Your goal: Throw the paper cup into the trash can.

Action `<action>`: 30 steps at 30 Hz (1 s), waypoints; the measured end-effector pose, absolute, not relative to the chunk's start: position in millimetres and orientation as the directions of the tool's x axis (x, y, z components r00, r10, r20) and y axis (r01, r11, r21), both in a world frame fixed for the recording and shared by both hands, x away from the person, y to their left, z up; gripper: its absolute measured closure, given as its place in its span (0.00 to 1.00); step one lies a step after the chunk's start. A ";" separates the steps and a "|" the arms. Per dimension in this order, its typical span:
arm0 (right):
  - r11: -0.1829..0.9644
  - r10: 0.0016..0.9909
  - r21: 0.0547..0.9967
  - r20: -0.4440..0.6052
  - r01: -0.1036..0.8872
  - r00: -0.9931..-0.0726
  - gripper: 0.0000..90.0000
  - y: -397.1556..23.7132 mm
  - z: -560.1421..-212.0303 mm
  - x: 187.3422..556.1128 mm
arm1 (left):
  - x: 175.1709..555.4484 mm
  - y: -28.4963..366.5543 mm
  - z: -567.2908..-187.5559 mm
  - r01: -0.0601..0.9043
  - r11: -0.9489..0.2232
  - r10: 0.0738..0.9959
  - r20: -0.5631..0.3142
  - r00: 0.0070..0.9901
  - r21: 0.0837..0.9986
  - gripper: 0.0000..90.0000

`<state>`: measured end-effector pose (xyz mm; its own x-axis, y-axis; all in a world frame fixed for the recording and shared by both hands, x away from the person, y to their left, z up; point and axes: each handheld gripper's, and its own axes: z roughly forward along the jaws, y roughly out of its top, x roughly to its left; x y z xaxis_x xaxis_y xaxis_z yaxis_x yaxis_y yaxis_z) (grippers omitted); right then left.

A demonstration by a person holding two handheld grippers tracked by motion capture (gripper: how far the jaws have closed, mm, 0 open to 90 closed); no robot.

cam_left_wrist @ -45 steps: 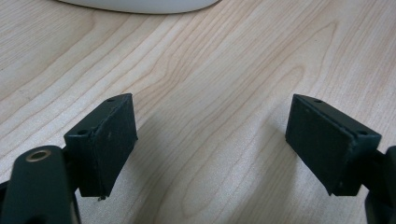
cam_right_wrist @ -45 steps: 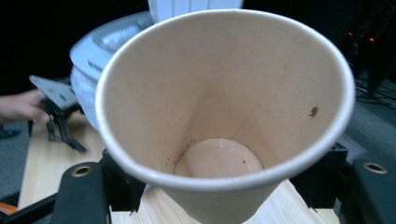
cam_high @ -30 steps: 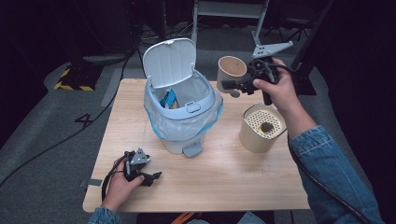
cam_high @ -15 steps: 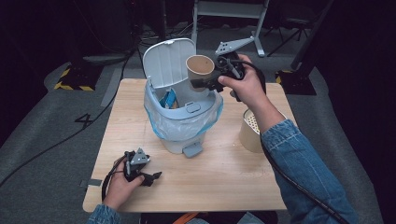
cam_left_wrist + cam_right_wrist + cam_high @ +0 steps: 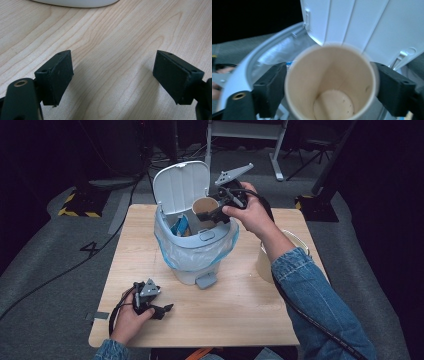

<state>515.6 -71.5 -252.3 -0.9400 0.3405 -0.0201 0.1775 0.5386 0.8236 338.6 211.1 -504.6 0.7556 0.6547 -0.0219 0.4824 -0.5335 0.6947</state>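
Observation:
A brown paper cup (image 5: 204,206) hangs over the mouth of the pale blue pedal bin (image 5: 195,255), whose lid (image 5: 180,187) stands up behind it. My right gripper (image 5: 212,212) has the cup between its jaws, which have just been opening. In the right gripper view the cup (image 5: 332,82) is blurred and empty, and the pads no longer clamp it. My left gripper (image 5: 165,310) rests open on the wooden table (image 5: 240,320) near the front left corner. Its jaws stand wide over bare wood (image 5: 112,80).
The bin is lined with a clear bag and holds a blue item (image 5: 181,226). Its pedal (image 5: 206,281) points toward the front edge. A second pale cup (image 5: 262,262) stands at the right, partly behind the right forearm. Dark floor and cables surround the table.
The right hand carried the cup leftward from beside the right-hand cup to above the bin's opening. The left hand and its gripper have stayed put.

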 end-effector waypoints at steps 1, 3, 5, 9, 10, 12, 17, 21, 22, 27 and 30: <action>0.535 0.348 0.826 -0.023 0.178 -0.937 0.18 -70.3 -253.7 515.3 | 338.6 211.1 -504.7 0.483 -0.533 0.655 -0.022 0.755 0.695 0.19; 0.531 0.345 0.828 -0.019 0.178 -0.938 0.17 -68.5 -255.1 514.9 | 338.7 211.1 -504.6 0.482 -0.533 0.655 -0.022 0.756 0.695 0.19; 0.529 0.346 0.831 -0.028 0.171 -0.938 0.17 -66.7 -256.3 514.8 | 338.7 211.2 -504.6 0.482 -0.534 0.655 -0.022 0.756 0.695 0.19; 0.539 0.335 0.827 -0.039 0.157 -0.942 0.18 -65.6 -256.4 512.6 | 338.6 211.1 -504.6 0.483 -0.533 0.655 -0.022 0.756 0.695 0.19; 0.537 0.331 0.829 -0.041 0.153 -0.943 0.18 -66.1 -255.7 511.9 | 338.7 211.2 -504.6 0.482 -0.533 0.654 -0.022 0.756 0.695 0.19; 0.527 0.326 0.838 -0.044 0.143 -0.944 0.18 -68.9 -253.1 510.0 | 338.6 211.1 -504.6 0.482 -0.533 0.654 -0.022 0.756 0.695 0.19; 0.525 0.330 0.840 -0.057 0.133 -0.942 0.18 -83.6 -244.4 504.5 | 338.4 211.2 -504.5 0.481 -0.535 0.656 -0.018 0.755 0.694 0.19; 0.517 0.336 0.846 -0.055 0.135 -0.940 0.18 -100.1 -238.5 498.6 | 338.7 213.0 -504.4 0.471 -0.543 0.644 -0.016 0.765 0.695 0.19; 0.516 0.341 0.847 -0.062 0.131 -0.938 0.18 -105.1 -237.2 496.5 | 338.7 213.8 -504.5 0.468 -0.545 0.638 -0.018 0.770 0.695 0.19; 0.501 0.350 0.855 -0.060 0.133 -0.935 0.18 -134.0 -233.1 485.7 | 338.3 216.6 -504.5 0.465 -0.548 0.631 -0.022 0.776 0.695 0.19; 0.487 0.369 0.862 -0.056 0.142 -0.928 0.18 -153.2 -231.4 479.8 | 337.3 217.0 -504.5 0.475 -0.543 0.642 -0.022 0.767 0.693 0.19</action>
